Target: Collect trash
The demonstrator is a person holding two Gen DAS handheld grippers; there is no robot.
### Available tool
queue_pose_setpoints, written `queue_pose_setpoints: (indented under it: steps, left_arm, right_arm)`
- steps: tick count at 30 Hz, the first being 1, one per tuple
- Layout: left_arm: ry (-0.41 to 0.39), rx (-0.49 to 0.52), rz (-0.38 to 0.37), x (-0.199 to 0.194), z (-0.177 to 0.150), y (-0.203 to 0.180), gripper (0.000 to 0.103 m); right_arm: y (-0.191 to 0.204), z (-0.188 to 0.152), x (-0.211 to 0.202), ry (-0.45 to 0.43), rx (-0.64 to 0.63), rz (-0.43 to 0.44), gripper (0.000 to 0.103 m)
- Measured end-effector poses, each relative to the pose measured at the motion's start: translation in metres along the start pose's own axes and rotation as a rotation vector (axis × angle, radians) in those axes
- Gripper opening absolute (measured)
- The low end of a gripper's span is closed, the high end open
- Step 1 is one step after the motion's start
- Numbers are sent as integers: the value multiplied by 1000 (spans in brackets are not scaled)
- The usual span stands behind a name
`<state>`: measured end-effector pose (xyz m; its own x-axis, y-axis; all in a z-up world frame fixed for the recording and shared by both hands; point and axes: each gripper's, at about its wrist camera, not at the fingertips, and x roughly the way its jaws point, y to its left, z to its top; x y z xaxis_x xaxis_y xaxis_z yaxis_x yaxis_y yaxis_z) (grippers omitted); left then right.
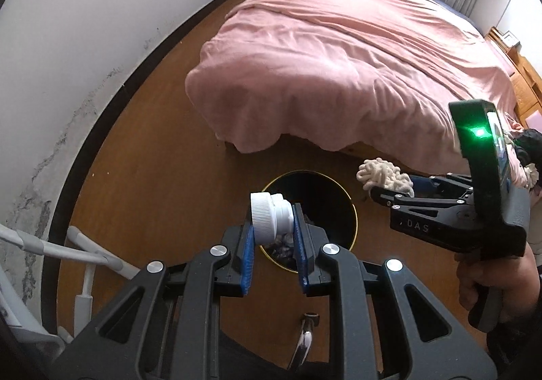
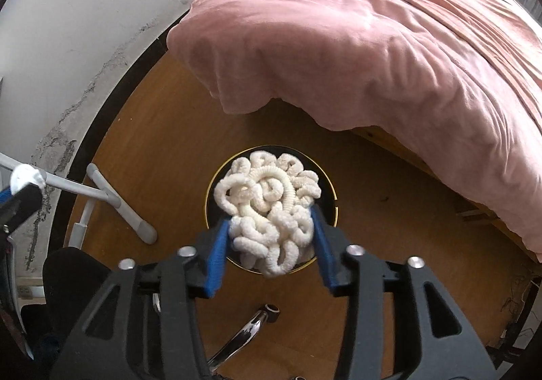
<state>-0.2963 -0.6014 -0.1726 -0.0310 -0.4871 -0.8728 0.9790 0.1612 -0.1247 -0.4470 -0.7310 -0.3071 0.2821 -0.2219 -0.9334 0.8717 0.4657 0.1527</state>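
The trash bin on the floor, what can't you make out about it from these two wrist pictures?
- Left wrist view: the left gripper, shut on the white bottle, covers part of the bin; the scraps inside are too dark and small to identify.
- Right wrist view: the cream yarn bundle between the right gripper pads hides nearly the whole bin opening.
- Whether the pads still press the bundle cannot be told.

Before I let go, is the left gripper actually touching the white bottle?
Touching. In the left wrist view the left gripper has both blue pads pressed against the white bottle, with no gap, above the black bin.
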Motion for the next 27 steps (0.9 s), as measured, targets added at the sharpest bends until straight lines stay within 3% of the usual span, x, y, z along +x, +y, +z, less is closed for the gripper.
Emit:
queue_pose_setpoints:
  steps: [3,9,18,20,21,22,27]
  left_arm:
    - [14,5,-5,5,0,-3,20]
    - [47,50,-16,21,2,-23,20]
    - [108,111,-94,50,10,-56,21]
    - [113,119,-102,52,12,-60,35]
    - [114,118,-99,51,13,-61,57]
    - [104,117,-89,49,13,-61,67]
    - [71,114,-62,36,17,-55,70]
  right_arm:
    - [-1,1,-5,-18,11,4,62]
    - [-14,3,-19,-71,74,-6,65]
    - [-50,10,-37,-154,217,-69,68]
    - [-54,10,-41,-171,235,-72,68]
    - [-56,11,-42,-176,238,-72,69]
    - [-57,11,-43,-182,243,-73,69]
    - [-52,10,-48,-200,237,-70,69]
